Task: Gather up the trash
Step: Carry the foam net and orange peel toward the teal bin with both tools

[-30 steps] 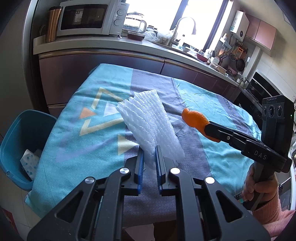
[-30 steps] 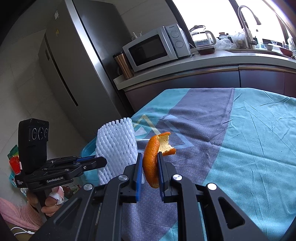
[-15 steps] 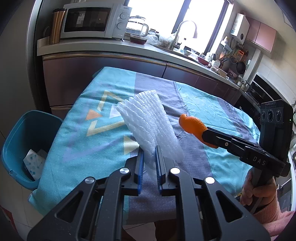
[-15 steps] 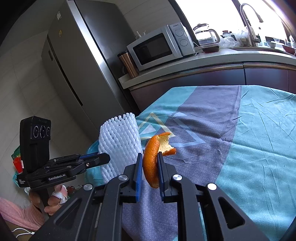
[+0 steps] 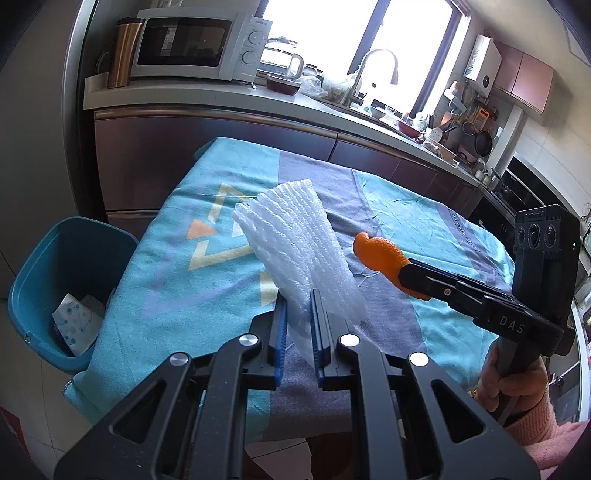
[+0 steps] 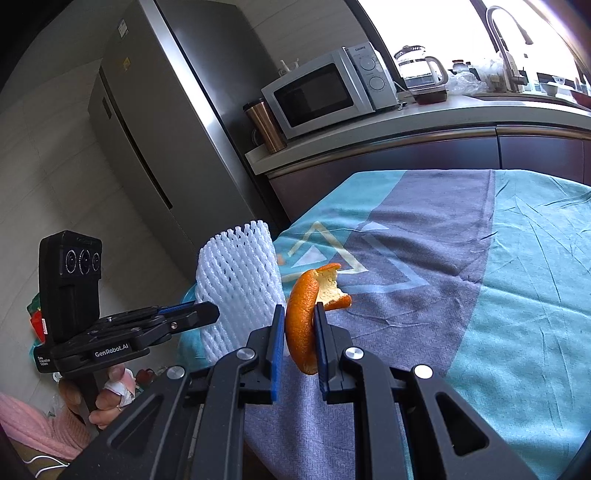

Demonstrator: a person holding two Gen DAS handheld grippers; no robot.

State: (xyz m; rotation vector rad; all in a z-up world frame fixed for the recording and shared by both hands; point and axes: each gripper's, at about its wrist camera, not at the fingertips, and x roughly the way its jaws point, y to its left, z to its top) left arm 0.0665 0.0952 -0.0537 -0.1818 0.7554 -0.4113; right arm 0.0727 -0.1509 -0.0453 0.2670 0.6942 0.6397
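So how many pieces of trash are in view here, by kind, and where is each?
White foam fruit net: 1, held in the left tool.
Orange peel piece: 1, held in the right tool.
Patterned paper scrap: 1, inside the blue plastic bin.
Total: 3.

White foam net point(image 5: 295, 243), orange peel point(image 6: 301, 325), teal bin point(image 5: 48, 280)

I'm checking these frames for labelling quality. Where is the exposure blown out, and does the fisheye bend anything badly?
Left wrist view: the window is blown white, the counter edge bows, yet the foam net stays sharp. Right wrist view: the window is also clipped, the fridge leans and curves, and the orange peel is crisp.
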